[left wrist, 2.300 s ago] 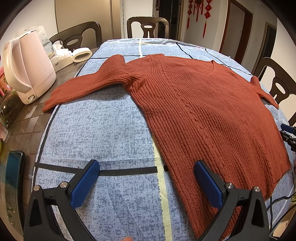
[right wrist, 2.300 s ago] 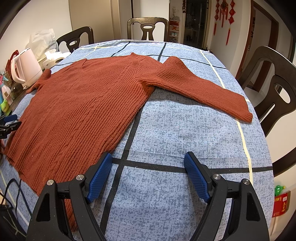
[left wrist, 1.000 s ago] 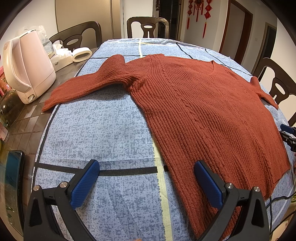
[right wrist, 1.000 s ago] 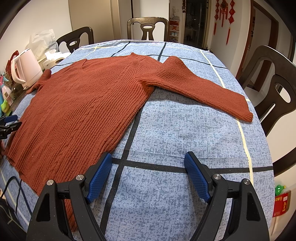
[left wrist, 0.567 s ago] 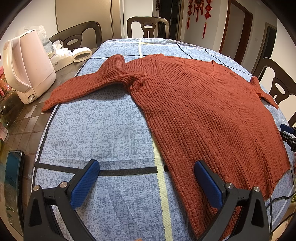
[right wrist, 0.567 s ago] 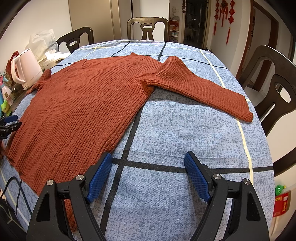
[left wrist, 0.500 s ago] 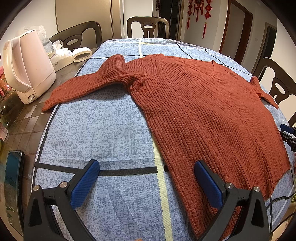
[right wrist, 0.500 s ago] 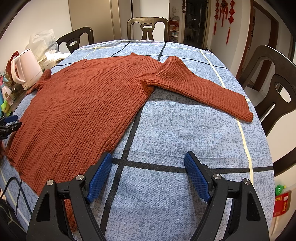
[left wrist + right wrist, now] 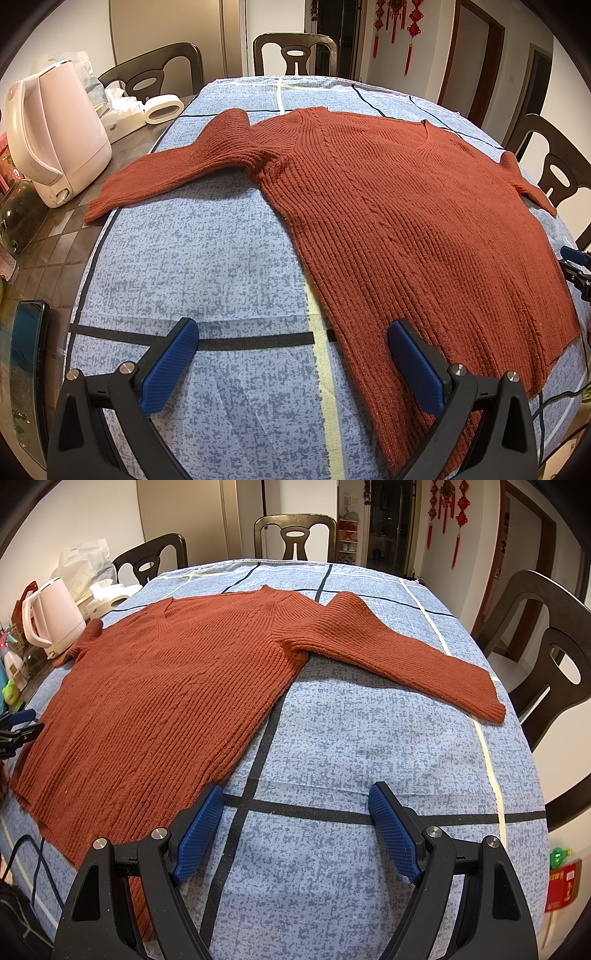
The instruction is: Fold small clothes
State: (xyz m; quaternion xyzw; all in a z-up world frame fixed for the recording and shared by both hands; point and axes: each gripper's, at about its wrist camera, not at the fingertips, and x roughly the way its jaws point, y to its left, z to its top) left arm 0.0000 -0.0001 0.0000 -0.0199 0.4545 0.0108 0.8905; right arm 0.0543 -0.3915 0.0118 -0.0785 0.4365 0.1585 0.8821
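1. Blue-padded fingers (image 9: 170, 369) of the left gripper (image 9: 291, 363) stand spread wide and hold nothing. Its left finger hangs over bare tablecloth (image 9: 192, 266); its right finger hangs over the hem of the sweater (image 9: 406, 221). Whether that pad touches the knit cannot be told.
2. Rust-red and ribbed, the sweater lies flat and face up on the blue mottled tablecloth, both sleeves spread outward. The left sleeve's cuff (image 9: 107, 199) runs past the cloth edge onto the bare table (image 9: 59, 251).
3. Left of the cloth stand a pink kettle (image 9: 55, 136), a tape roll (image 9: 164, 109) and a tissue box (image 9: 122, 114). A dark flat item (image 9: 26, 354) at the table's near left edge is cut off by the frame and cannot be identified.
4. The right gripper (image 9: 295, 829) is likewise spread wide and empty. Its left finger sits just at the sweater's side edge (image 9: 207, 775); its right finger hangs over bare cloth.
5. The right sleeve (image 9: 406, 657) lies diagonally, its cuff near the table's right edge, close to a dark chair (image 9: 546, 642).
6. More chairs (image 9: 295, 535) stand at the far side. Each view shows only the tip of the other gripper at its frame edge.
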